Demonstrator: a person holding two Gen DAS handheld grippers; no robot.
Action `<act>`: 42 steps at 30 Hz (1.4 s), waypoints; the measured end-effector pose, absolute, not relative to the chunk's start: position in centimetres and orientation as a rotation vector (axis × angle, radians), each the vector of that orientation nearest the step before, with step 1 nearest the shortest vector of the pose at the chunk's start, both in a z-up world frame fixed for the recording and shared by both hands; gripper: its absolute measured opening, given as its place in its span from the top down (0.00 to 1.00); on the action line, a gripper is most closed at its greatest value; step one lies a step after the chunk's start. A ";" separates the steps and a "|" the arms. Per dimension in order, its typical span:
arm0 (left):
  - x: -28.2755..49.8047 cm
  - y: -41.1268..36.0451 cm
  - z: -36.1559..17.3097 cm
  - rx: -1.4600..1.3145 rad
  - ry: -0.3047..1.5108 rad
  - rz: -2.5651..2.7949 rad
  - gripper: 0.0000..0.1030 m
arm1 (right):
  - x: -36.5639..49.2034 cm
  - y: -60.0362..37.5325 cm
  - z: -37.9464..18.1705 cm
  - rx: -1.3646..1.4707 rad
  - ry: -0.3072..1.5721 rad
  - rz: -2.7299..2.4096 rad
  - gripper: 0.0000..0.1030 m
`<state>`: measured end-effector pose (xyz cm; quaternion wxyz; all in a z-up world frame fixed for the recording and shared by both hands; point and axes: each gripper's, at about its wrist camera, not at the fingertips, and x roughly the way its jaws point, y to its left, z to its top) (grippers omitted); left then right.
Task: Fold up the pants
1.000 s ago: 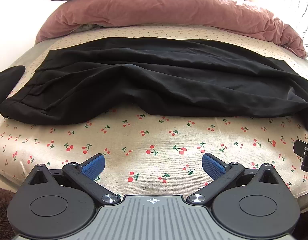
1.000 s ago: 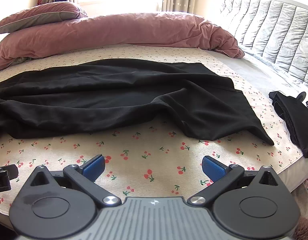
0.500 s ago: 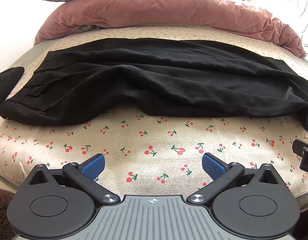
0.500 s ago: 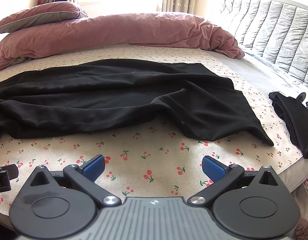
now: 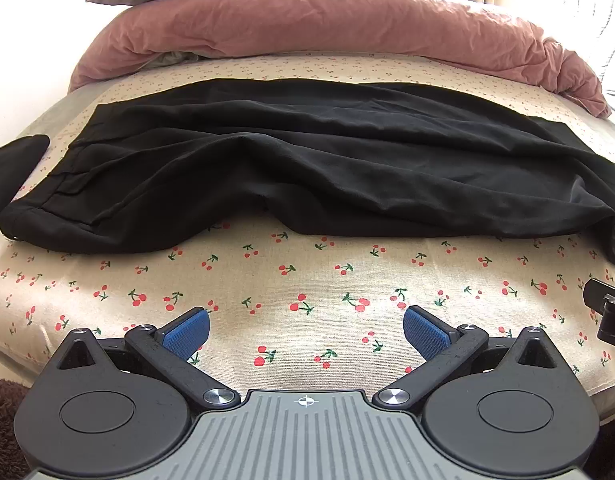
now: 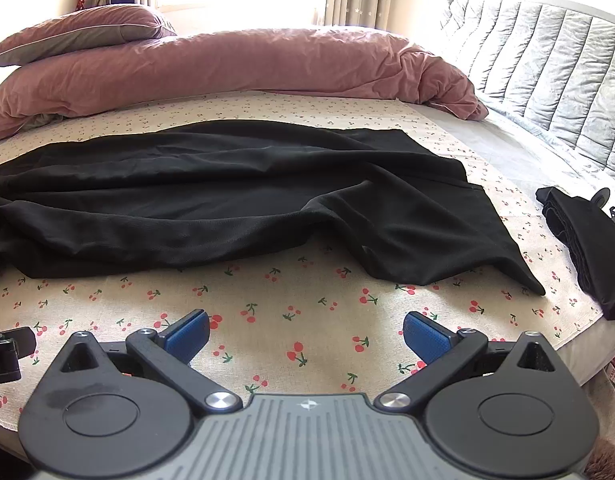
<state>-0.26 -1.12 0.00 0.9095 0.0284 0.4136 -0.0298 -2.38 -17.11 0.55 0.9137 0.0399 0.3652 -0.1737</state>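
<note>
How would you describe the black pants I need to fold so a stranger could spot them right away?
On the cream cherry-print bed sheet, in front of the rumpled pink duvet, the long black pants lie spread flat across the bed. The smaller black folded garment sits bundled at the bed's right edge; the pants are far wider and unfolded.

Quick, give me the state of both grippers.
Left gripper: open, holding nothing, short of the pants.
Right gripper: open, holding nothing.
</note>
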 end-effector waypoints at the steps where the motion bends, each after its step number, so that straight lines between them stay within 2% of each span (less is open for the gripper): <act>1: -0.3 -1.1 0.0 0.059 0.853 -0.061 0.00 | -2.4 -17.1 0.5 0.082 0.752 -0.358 0.00; 42: 0.2 0.1 0.1 0.058 0.835 -0.018 0.00 | -2.2 -17.4 0.6 0.057 0.747 -0.369 0.00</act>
